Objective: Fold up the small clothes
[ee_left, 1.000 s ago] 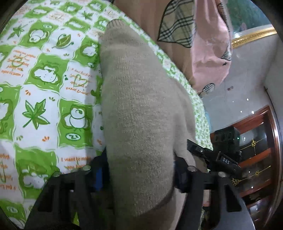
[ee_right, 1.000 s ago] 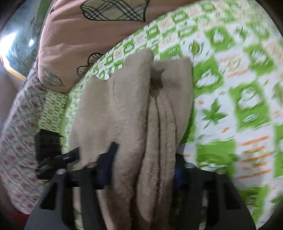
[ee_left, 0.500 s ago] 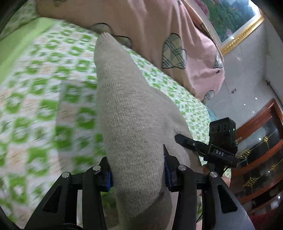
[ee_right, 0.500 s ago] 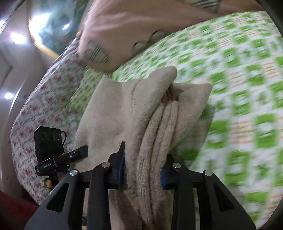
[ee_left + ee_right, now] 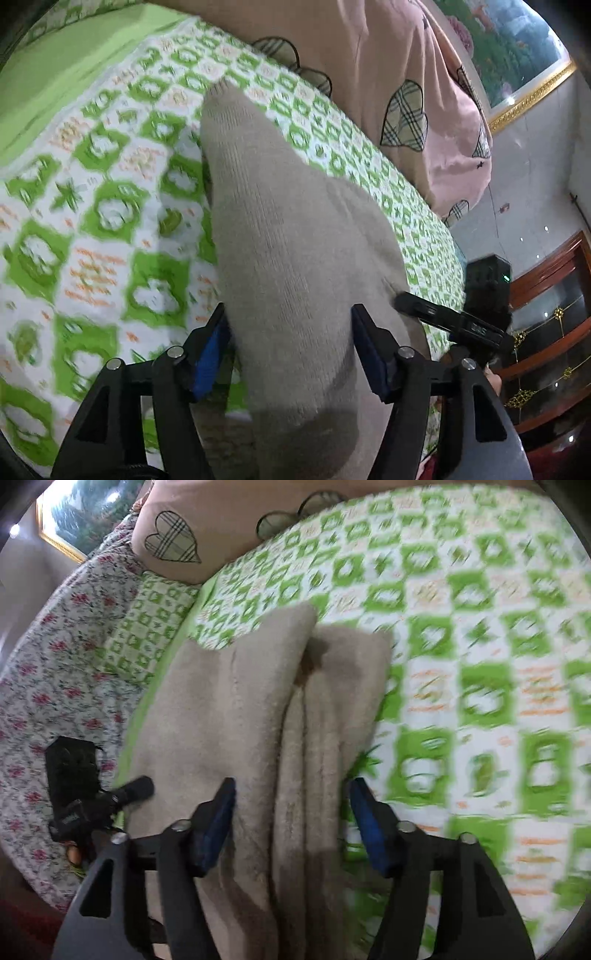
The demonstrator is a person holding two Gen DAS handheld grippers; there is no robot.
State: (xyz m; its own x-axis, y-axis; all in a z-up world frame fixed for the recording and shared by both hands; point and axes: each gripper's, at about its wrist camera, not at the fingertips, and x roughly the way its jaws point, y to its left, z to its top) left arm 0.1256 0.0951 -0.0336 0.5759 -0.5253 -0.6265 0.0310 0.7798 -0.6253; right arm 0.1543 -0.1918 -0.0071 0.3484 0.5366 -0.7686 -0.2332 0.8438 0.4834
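A beige knit garment (image 5: 295, 258) lies in a long fold on the green-and-white patterned bedsheet (image 5: 110, 206). My left gripper (image 5: 291, 343) straddles its near end with the jaws spread and a gap on each side of the cloth. In the right wrist view the same garment (image 5: 266, 709) shows as several stacked layers. My right gripper (image 5: 290, 819) also straddles it with the jaws spread apart. Each view shows the other gripper beside the garment (image 5: 476, 314) (image 5: 81, 797).
A pink pillow with plaid hearts (image 5: 388, 85) lies at the far side of the bed. A floral cover (image 5: 48, 657) hangs at the bed's left edge. A wooden cabinet (image 5: 546, 314) and a framed picture (image 5: 517, 48) stand beyond the bed.
Both grippers were clamped on the garment half a second ago; both pairs of jaws have spread open. The garment has come down onto the sheet.
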